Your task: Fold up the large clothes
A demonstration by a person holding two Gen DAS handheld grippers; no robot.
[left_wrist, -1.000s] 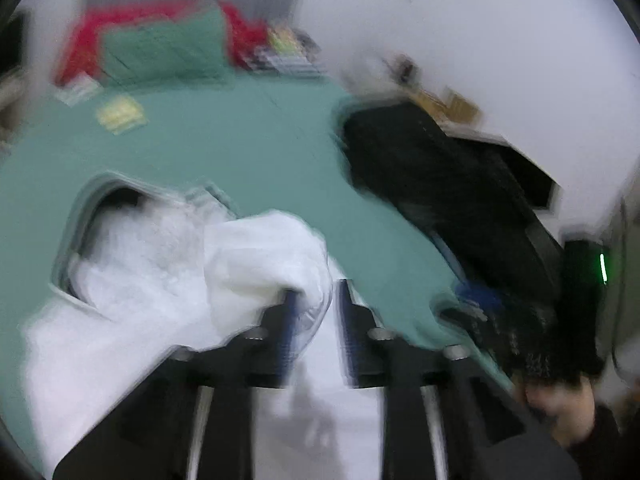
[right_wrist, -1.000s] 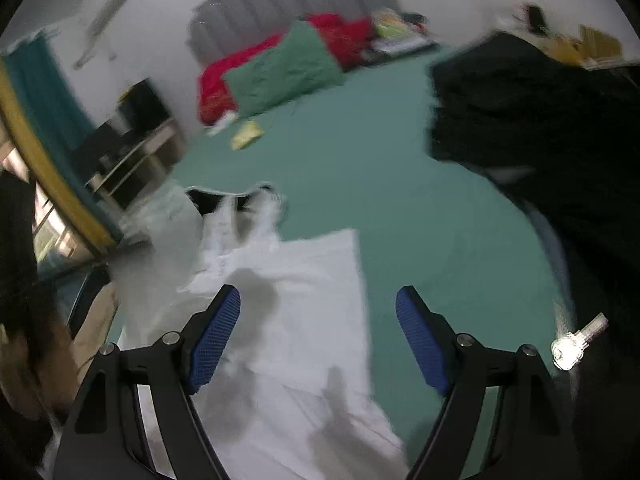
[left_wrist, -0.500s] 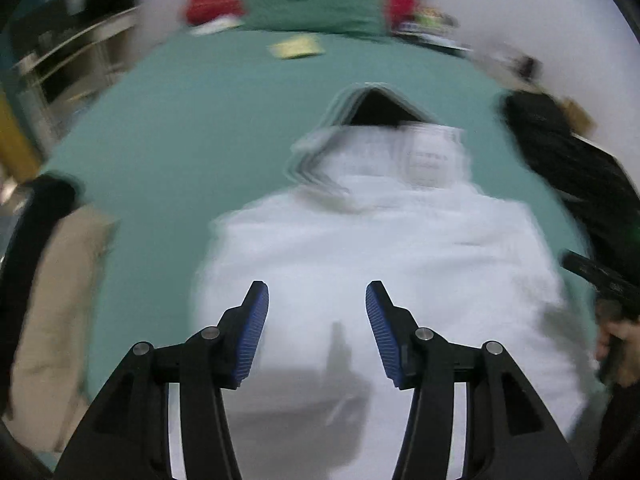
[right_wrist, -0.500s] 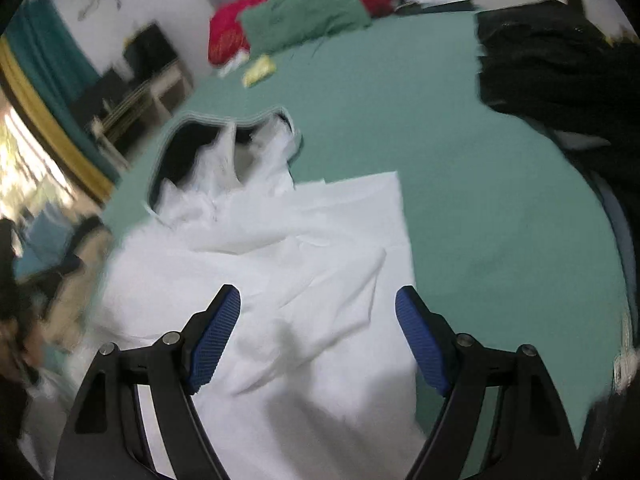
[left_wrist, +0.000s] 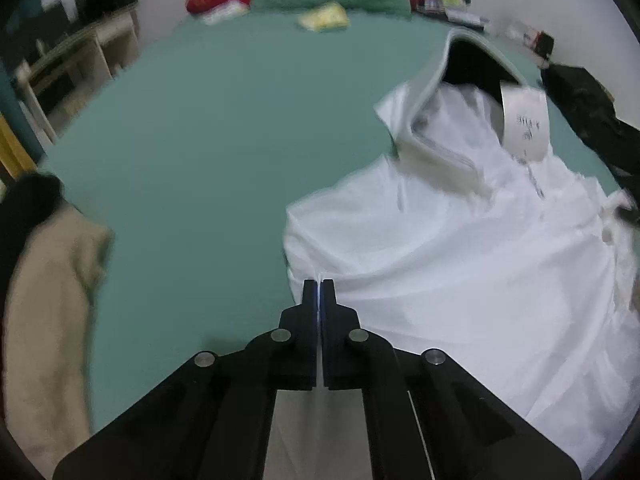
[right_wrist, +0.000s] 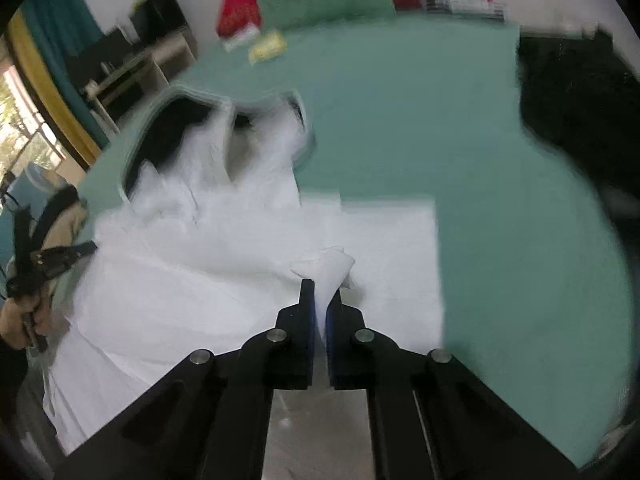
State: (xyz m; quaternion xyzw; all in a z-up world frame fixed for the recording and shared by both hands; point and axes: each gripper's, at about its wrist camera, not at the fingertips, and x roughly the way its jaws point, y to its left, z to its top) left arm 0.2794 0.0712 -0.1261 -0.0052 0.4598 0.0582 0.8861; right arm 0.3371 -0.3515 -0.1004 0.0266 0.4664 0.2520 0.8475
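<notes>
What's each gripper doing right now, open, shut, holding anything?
Left gripper: shut, pinching the near edge of the white jacket.
Right gripper: shut on a bunched fold of the white jacket.

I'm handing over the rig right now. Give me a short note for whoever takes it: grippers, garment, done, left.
Left gripper: shut at the near left edge of the white jacket; whether it holds cloth is unclear.
Right gripper: shut on a pinched fold of the white jacket.
The jacket lies spread but rumpled on the green bed sheet, collar far.
Done: grips taken.
Left: every fold.
</notes>
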